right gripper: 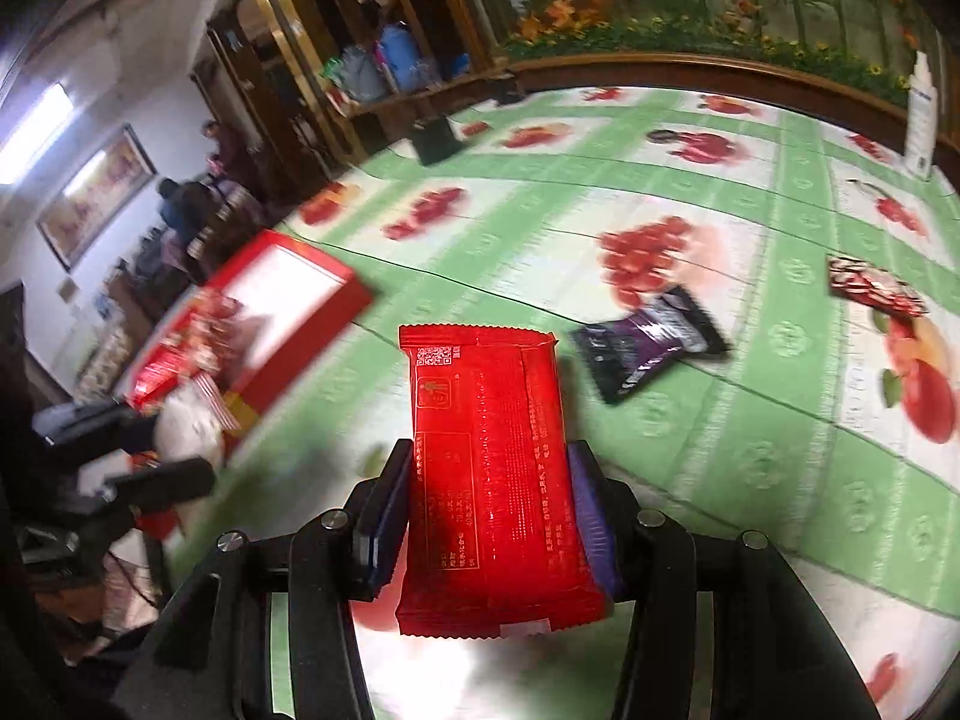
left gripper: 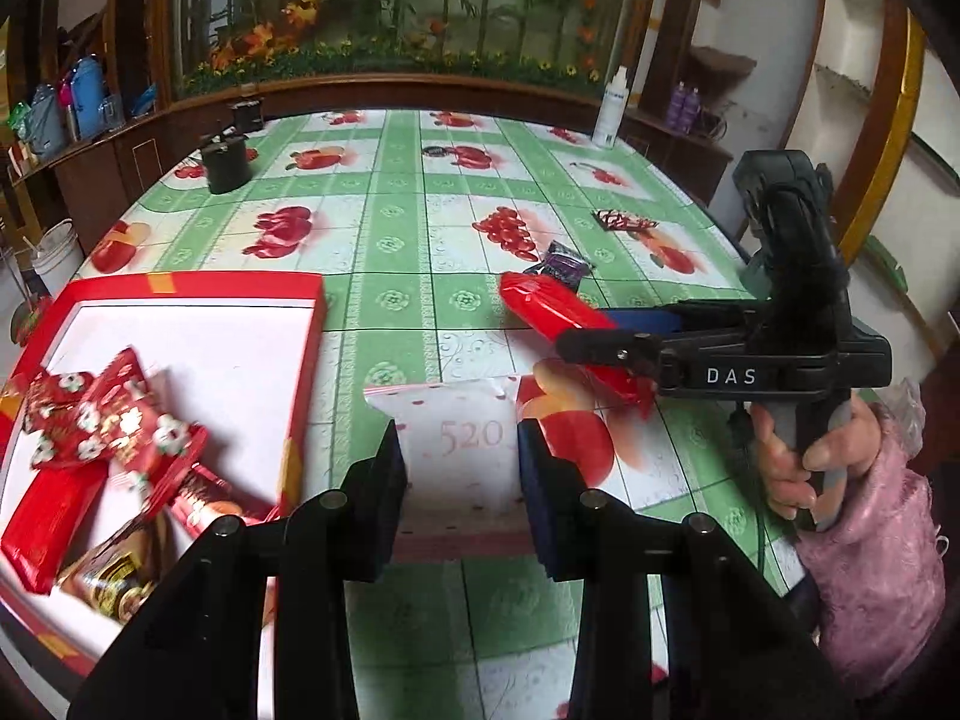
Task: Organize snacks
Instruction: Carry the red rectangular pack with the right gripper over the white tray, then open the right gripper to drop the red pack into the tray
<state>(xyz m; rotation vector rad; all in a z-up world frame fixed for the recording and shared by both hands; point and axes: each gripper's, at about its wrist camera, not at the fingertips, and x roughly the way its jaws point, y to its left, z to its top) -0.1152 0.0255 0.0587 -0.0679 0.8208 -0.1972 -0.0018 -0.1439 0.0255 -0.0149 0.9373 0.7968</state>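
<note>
Right wrist view, right gripper (right gripper: pixel 489 516) clamped on a red snack packet (right gripper: pixel 486 468) above the worktop (right gripper: pixel 750 450), left gripper (left gripper: pixel 462 468) grasping a white "520" packet (left gripper: pixel 462 432), red box (left gripper: pixel 198 348) of snacks beside it.

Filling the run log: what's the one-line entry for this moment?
left gripper: holds white packet | right gripper: holds red packet | red box: partly filled

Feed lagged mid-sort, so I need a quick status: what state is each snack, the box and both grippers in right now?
Right gripper: shut on red packet, lifted off the table.
Left gripper: holding a white packet marked 520.
Red box: open, several snacks inside.
Purple packet: loose on tablecloth.
Dark red packet: loose on tablecloth.
</note>
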